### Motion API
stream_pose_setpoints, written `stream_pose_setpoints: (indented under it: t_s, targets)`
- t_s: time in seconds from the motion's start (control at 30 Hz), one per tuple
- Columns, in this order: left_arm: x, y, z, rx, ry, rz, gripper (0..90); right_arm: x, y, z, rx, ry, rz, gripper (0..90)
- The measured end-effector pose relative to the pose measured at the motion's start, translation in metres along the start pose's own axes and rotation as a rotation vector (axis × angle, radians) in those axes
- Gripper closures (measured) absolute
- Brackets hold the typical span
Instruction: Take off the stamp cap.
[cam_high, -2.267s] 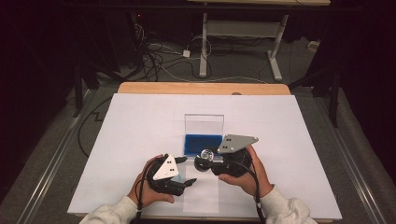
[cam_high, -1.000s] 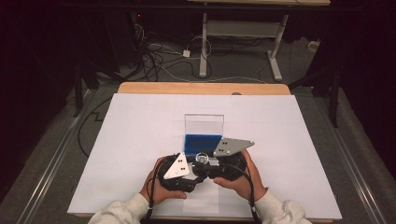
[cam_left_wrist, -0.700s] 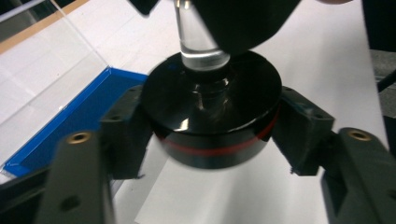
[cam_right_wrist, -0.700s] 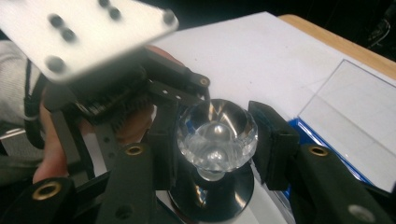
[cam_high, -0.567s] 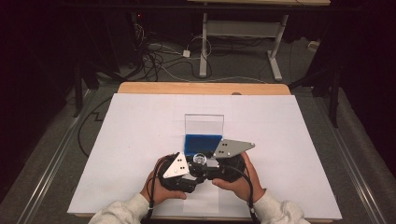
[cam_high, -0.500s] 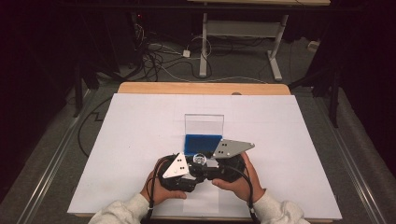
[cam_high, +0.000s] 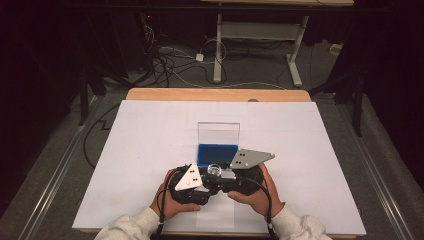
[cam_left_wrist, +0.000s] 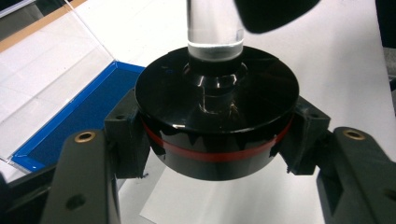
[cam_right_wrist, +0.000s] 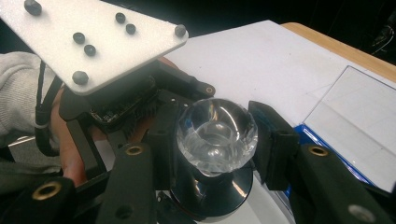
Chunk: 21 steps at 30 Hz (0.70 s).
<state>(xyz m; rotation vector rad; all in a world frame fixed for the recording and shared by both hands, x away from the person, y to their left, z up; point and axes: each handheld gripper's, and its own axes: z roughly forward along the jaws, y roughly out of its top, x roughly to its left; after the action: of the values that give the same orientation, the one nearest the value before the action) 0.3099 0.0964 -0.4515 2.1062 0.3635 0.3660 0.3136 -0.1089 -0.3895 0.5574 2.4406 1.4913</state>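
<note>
A small object with a round black base (cam_left_wrist: 217, 126), ringed by a thin red band, and a clear faceted glass top (cam_right_wrist: 217, 136) on a clear stem sat low in the centre of the high view (cam_high: 215, 171), held above the white tabletop (cam_high: 150, 150) between the two hands. In the left gripper view the black base filled the middle of the frame, and the left hand-held gripper (cam_left_wrist: 217, 144) was clenched on it: one black pad pressed its rim at left and the other at right, the jaws having just been closing onto it. The clear stem rose from the base toward the top edge of that frame. In the right gripper view the glass top sat at centre, and the right hand-held gripper (cam_right_wrist: 219, 140) was grasping it, a pad tight against each side, with the black base showing below it near the bottom edge. The left hand-held gripper's grey three-cornered plate (cam_right_wrist: 100, 39) lay at upper left of that view, just beyond the object. In the high view the two hand-held grippers met at the object, the left one (cam_high: 192, 182) lower left of it and the right one (cam_high: 240, 175) just right of it. A blue-lined case with an upright clear lid (cam_high: 218, 142) stood on the tabletop just above them in the frame.
</note>
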Motion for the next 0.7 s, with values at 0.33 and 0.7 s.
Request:
stream_pose_setpoints:
  t_s: [0.33, 0.7]
  targets:
    - [-0.0017, 0.0072, -0.0071, 0.057, 0.071, 0.061, 36.6, 0.0011, -0.0004, -0.0025, -0.015, -0.010, -0.002, 56.6]
    - [0.0035, 0.0060, -0.0058, 0.084, 0.010, 0.039, 36.7, 0.0049, -0.0031, -0.0013, -0.014, -0.035, -0.011, 56.7]
